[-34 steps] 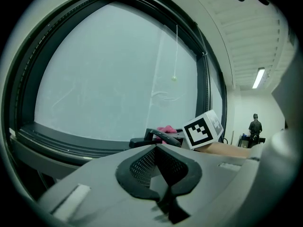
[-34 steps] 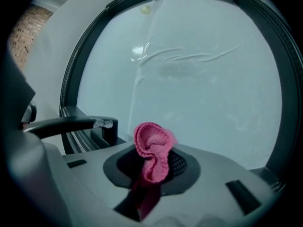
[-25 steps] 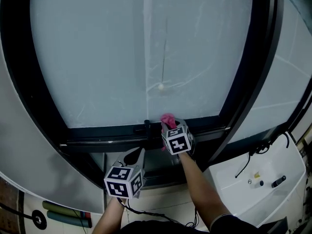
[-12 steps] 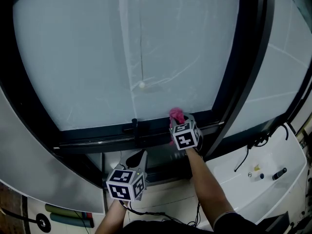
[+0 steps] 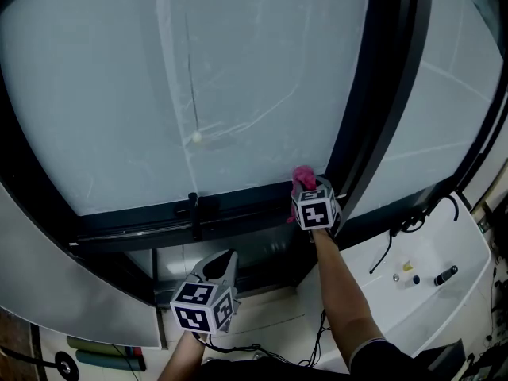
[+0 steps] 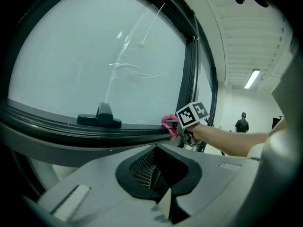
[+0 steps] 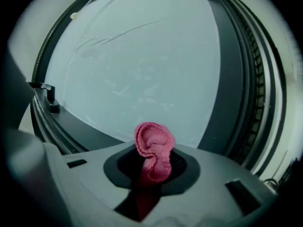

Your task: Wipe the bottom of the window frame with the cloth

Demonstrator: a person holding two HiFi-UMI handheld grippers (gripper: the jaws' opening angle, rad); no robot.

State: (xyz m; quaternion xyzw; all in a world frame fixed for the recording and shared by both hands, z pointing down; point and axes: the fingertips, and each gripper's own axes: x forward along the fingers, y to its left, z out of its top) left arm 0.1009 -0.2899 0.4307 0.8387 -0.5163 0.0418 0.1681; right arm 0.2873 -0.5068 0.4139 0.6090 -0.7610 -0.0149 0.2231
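Right of black latch (image 5: pixel 193 206), at corner where bottom rail of window frame (image 5: pixel 135 227) meets upright post (image 5: pixel 369 109): right gripper (image 5: pixel 304 187), jaws clamped on pink cloth (image 5: pixel 302 176). Cloth bunched, pokes past jaw tips, sits against rail just under glass (image 5: pixel 238 78). Below latch, slightly right, apart from frame: left gripper (image 5: pixel 223 260), jaws closed together, nothing between. Bare forearm (image 5: pixel 341 292) trails behind right gripper.

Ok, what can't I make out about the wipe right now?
Whether the cloth touches the frame: head view, the right gripper covers it; right gripper view, the cloth blocks it; left gripper view, too small.
Dirt on the frame: too dark in every view.
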